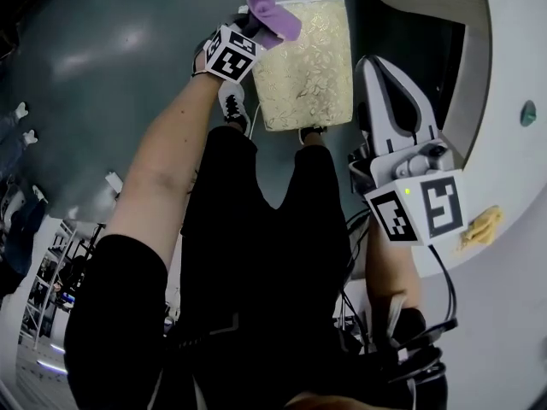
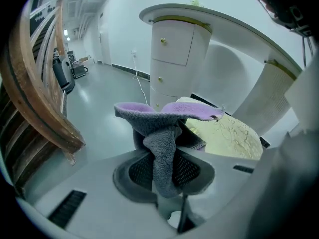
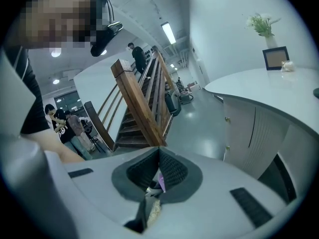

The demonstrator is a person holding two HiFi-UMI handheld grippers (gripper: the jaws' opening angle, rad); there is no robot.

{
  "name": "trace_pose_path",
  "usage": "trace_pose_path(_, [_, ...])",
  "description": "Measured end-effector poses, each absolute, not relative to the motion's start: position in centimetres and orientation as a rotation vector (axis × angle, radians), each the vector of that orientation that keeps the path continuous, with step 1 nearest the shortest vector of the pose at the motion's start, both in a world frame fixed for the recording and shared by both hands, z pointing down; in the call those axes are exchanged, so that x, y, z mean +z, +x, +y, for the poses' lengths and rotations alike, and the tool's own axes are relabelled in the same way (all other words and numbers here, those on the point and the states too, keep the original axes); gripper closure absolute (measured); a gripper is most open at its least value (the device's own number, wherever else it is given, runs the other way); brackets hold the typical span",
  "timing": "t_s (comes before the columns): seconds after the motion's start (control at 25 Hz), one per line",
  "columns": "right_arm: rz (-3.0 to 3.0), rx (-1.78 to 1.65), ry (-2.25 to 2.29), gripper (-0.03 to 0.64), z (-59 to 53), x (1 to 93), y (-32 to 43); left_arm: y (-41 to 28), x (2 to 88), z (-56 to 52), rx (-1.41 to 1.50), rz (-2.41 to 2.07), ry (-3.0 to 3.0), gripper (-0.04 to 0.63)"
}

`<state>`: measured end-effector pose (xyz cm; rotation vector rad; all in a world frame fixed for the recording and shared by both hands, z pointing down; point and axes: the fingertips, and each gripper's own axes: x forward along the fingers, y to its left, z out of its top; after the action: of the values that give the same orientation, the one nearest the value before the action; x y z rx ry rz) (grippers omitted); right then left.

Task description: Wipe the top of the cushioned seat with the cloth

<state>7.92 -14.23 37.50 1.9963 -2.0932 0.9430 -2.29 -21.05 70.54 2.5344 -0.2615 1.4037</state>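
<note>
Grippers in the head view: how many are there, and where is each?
2. The left gripper is at the top, over a corner of the cushioned seat, shut on the cloth. The right gripper is lower right, beside the seat, empty.

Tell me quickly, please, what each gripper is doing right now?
Left gripper: closed on the cloth.
Right gripper: closed, holding nothing.

The cloth (image 2: 162,153) is purple on one face and grey on the other. The seat (image 1: 303,62) is cream with a fine golden leafy pattern. The counter (image 3: 264,91) is white, the floor (image 1: 85,75) grey-green, the staircase (image 3: 142,111) brown.
</note>
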Motion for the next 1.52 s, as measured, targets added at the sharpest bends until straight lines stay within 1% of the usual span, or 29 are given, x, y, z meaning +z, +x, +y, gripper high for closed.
trace_pose_path(0.24, [-2.101,0.936,1.962,0.611,-14.4,37.1,5.8,-7.0,71.1,-22.2,1.481,-0.277,2.463,0.520])
trace_pose_path(0.44, [-2.096,0.895,1.968,0.611,-14.2,35.2,5.5,-11.1,69.3,-22.9,1.577,-0.277,2.473,0.523])
trace_pose_path(0.56, [-2.099,0.861,1.972,0.611,-13.8,33.7,5.5,-12.3,67.3,-23.1,1.569,-0.271,2.527,0.525])
trace_pose_path(0.88, [-2.107,0.712,1.983,0.611,-12.8,28.3,5.6,-13.3,59.5,-22.3,1.343,-0.321,2.589,0.528])
trace_pose_path(1.04, [-2.099,0.677,2.007,0.611,-13.1,25.5,6.4,-12.8,52.5,-23.4,1.145,-0.392,2.668,0.528])
trace_pose_path(1.24, [-2.127,0.624,1.989,0.611,-12.5,22.4,6.9,-12.5,46.5,-23.4,0.910,-0.495,2.619,0.528])
trace_pose_path(1.52, [-2.136,0.558,2.022,0.611,-11.5,17.0,8.2,-10.4,35.5,-22.9,0.631,-0.555,2.708,0.532])
